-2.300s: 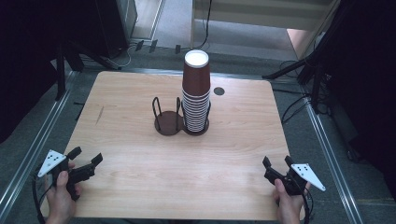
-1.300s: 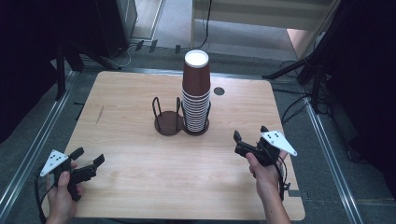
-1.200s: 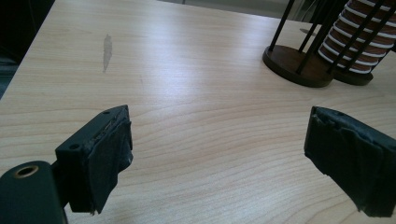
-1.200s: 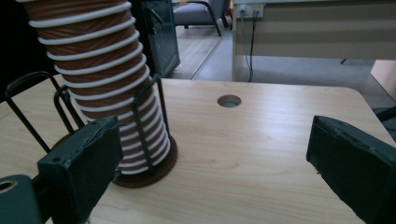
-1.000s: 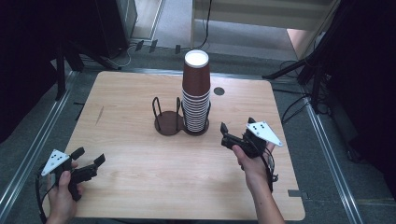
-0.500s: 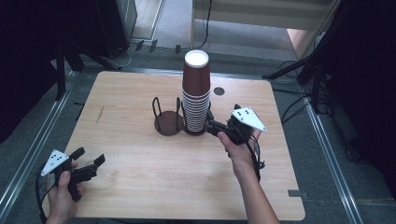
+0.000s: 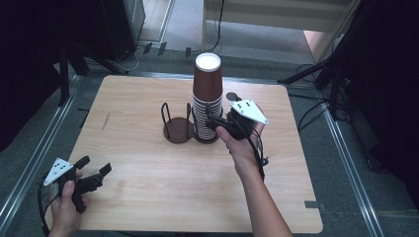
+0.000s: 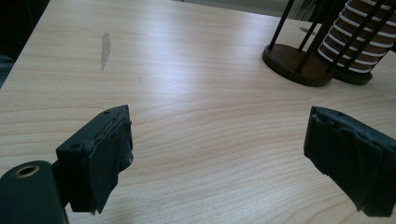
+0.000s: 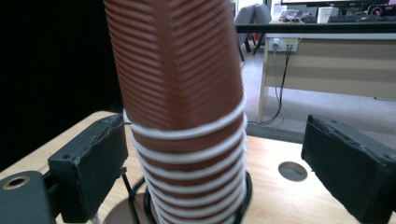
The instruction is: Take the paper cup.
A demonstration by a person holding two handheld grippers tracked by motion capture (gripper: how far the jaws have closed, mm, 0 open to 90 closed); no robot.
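Fingers of the right gripper (image 7: 213, 120) stand spread, one on each side of the upright stack of brown paper cups (image 9: 182, 116), pinching nothing. That stack rises in its wire holder (image 7: 179, 129) near the desk's (image 7: 148, 197) far edge. Spread and empty too, the left gripper (image 7: 94, 168) hangs at the near left corner, well apart.

The counter (image 7: 148, 163) is pale wood with fine grain and a soft sheen, marked by one grey scuff (image 8: 106, 46). The stacked cups (image 9: 182, 116) look like ribbed brown paper, matt, with smooth white rolled rims. The holder (image 7: 178, 133) has thin black metal rods on a dark base. Both grippers' jaws carry matt black, wrinkled padding.
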